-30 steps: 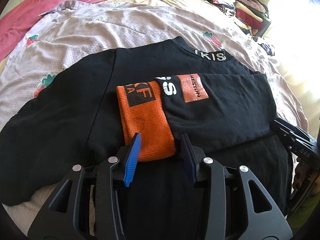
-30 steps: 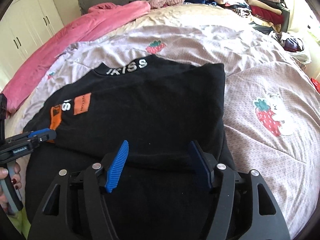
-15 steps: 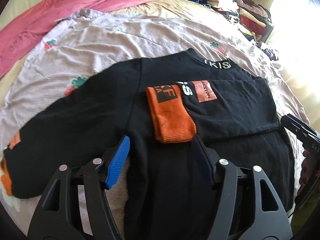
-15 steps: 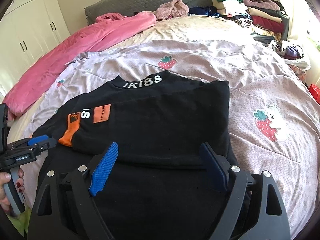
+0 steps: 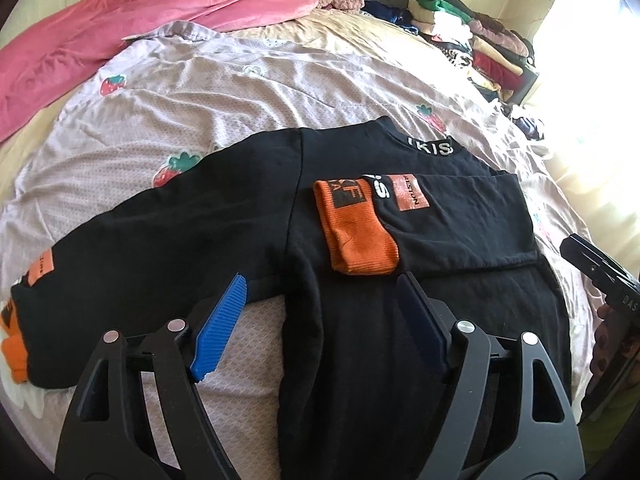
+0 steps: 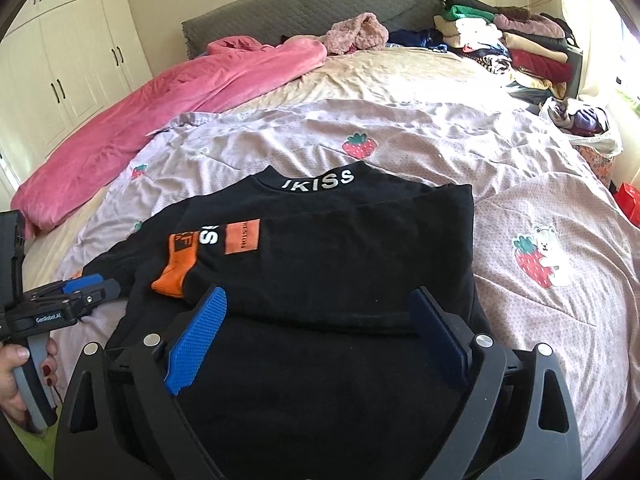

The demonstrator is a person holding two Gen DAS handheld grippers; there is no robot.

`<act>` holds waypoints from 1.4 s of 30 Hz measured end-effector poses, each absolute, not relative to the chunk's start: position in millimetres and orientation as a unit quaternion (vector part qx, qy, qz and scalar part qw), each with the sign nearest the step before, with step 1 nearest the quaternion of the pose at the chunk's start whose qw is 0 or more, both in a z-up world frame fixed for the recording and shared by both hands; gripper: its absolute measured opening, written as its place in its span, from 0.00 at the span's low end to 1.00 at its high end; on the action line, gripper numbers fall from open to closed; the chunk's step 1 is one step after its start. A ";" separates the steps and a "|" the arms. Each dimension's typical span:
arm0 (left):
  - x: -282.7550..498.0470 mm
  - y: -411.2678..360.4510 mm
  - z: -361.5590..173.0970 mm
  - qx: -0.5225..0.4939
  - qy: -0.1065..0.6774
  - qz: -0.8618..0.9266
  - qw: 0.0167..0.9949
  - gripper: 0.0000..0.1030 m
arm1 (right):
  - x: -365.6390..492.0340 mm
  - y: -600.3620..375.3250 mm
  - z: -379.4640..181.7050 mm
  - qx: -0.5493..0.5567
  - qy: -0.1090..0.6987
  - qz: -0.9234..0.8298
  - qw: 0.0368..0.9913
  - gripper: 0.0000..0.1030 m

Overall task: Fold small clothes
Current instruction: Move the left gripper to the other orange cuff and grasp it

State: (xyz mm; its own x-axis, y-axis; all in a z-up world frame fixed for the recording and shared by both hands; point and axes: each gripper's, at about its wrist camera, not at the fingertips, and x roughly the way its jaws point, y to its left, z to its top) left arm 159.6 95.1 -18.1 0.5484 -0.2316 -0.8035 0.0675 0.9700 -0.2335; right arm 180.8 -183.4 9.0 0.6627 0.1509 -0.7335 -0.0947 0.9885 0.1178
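A black sweatshirt [image 5: 360, 360] with a white-lettered collar lies flat on the bed; it also shows in the right wrist view [image 6: 340, 272]. Its right sleeve is folded across the chest, orange cuff [image 5: 358, 232] lying near the middle. The other sleeve [image 5: 140, 248] stretches out left, its orange cuff [image 5: 12, 344] at the frame edge. My left gripper [image 5: 320, 300] is open and empty, hovering above the hem below the folded cuff. My right gripper [image 6: 320, 316] is open and empty over the folded sleeve's lower edge. Each gripper shows in the other's view at the side.
The sweatshirt rests on a lilac strawberry-print quilt [image 6: 440, 148]. A pink blanket [image 6: 160, 104] lies at the back left. Stacked folded clothes [image 6: 512, 40] sit at the back right by the headboard. White wardrobes [image 6: 72, 64] stand on the left.
My left gripper has let go of the orange cuff, opened wide and pulled back and left. My right gripper has opened wider and pulled back. The folded sleeve stays in place.
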 end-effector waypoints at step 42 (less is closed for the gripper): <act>73.4 239.2 -58.6 -0.215 0.440 -0.061 0.870 0.68 | 135.8 -91.1 -16.7 -0.007 0.432 0.058 0.900 0.90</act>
State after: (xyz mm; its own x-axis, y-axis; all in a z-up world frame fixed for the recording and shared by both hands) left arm 73.4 239.2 -58.6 0.6054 -0.2943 -0.7395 -0.0837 0.9004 -0.4268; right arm 135.8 -91.1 -16.7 0.6193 0.0985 -0.7789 -0.1113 0.9931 0.0371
